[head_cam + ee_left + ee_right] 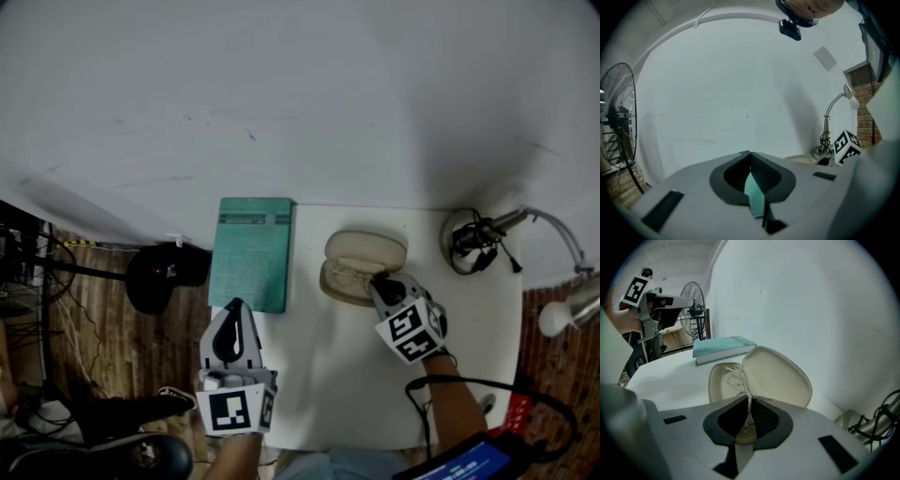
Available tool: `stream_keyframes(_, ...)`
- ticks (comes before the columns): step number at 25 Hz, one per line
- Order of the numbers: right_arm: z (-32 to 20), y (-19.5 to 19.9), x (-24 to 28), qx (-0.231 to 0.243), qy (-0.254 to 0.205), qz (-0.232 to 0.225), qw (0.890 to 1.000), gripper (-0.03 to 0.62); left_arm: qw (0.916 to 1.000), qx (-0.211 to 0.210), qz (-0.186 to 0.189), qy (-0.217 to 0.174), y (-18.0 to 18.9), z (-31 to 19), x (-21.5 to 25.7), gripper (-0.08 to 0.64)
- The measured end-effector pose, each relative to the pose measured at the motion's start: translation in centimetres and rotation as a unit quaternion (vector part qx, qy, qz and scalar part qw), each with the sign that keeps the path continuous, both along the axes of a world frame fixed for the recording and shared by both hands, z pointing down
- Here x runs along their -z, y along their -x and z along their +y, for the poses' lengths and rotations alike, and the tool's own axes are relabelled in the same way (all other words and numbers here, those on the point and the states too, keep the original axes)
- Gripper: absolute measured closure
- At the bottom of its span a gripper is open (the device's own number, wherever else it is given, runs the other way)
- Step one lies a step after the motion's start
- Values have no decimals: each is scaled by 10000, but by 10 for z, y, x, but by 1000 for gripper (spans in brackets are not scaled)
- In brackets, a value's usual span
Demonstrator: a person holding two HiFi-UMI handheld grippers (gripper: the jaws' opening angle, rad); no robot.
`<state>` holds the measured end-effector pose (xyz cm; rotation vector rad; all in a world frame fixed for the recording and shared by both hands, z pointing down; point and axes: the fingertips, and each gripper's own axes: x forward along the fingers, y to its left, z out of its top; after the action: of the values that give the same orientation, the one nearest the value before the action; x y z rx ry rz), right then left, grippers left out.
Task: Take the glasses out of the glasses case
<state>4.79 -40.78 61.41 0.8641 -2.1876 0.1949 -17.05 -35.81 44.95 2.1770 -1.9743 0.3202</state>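
Nearest the person, at 7 o'clock in the head view, the left tongs (234,305) hang over the edge of the white bench (328,384), tips aimed toward 12 o'clock. Their own view shows the left tongs (750,153) clenched tip to tip with nothing between them; the teal sliver seen through the gap looks to be the book lying beyond, not a thing held. So 1 hand is idle, from what shows

At 4 o'clock in the head view, the right tongs (380,278) reach down into the case (367,246). In their own view the right tongs (749,400) are clamped on a thin wire part of the glasses (733,376), most likely a temple arm, though the wire is too fine to be sure which part

The case (776,373) stands open, lid tilted up at its 12 o'clock side, and the glasses (349,275) lie in the lower shell, not yet raised clear of it

My judgement: opening is done and a grasp is made; lifting the glasses out and setting them on the bench is left. The hold on so thin a wire could slip

Farther off, the book (251,251) lies flat at 9 o'clock of the case, just beside it, and a lamp (469,239) stands at 3 o'clock, near the bench's far corner
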Motion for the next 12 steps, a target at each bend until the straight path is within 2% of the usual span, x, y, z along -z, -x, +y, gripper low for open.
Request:
stream_keyframes(3, -3, 0, 8, -75, -117, -66, 9999, 551, 10000, -5, -11, 42, -1, 2, 1, 554)
stream_keyframes(6, -7, 0, 15, -176, -206, -113, 9996, 551, 9999, -55, 13, -123, 0, 5, 4, 554)
stream_keyframes(10, -13, -3, 26, -240, -415, -136, 9988, 552, 9999, 68, -39, 65, 3, 8, 7, 554)
stream_keyframes(12, -14, -3, 30, -321, -467, -185, 9982, 552, 10000, 62, -40, 10, 4, 10, 9, 554)
